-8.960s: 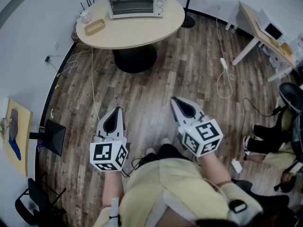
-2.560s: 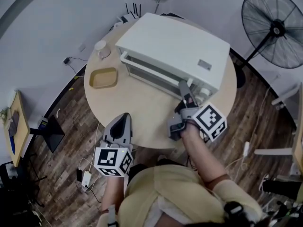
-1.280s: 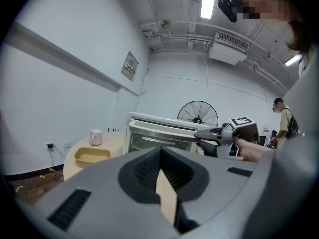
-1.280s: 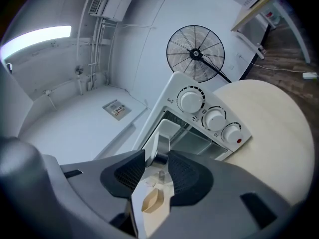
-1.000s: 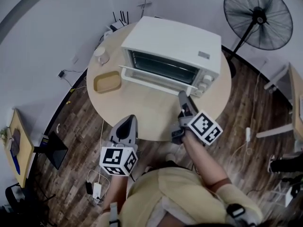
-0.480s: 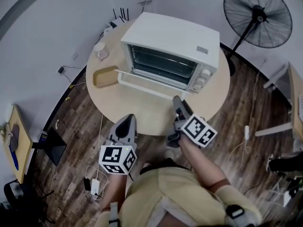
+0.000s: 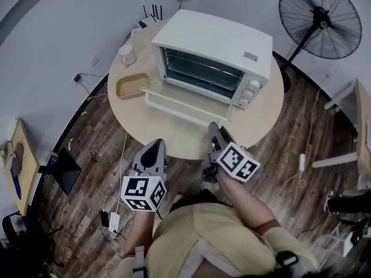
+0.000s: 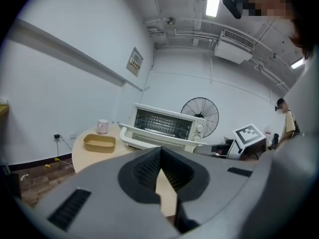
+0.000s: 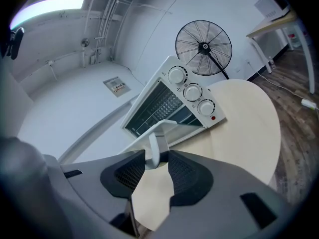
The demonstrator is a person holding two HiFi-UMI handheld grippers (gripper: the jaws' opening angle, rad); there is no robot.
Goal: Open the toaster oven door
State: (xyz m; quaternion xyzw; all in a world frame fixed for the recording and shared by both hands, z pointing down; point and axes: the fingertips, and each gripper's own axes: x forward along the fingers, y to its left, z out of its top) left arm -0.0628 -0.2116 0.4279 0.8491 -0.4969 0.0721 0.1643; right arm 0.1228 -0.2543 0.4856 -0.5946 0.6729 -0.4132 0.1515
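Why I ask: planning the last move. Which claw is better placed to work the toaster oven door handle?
Right. The right claw grips the door handle between its jaws, at the right end of the lowered door. The left claw is shut, empty and well short of the door.

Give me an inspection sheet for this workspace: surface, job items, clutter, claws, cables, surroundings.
Surface: round table, pale top.
Job's things: oven; door down flat, open.
Clutter: tray and cup beside the oven.
Claws: right claw shut on handle; left claw shut, empty.
Cables: cable trailing on the floor.
Surroundings: fan behind the table.
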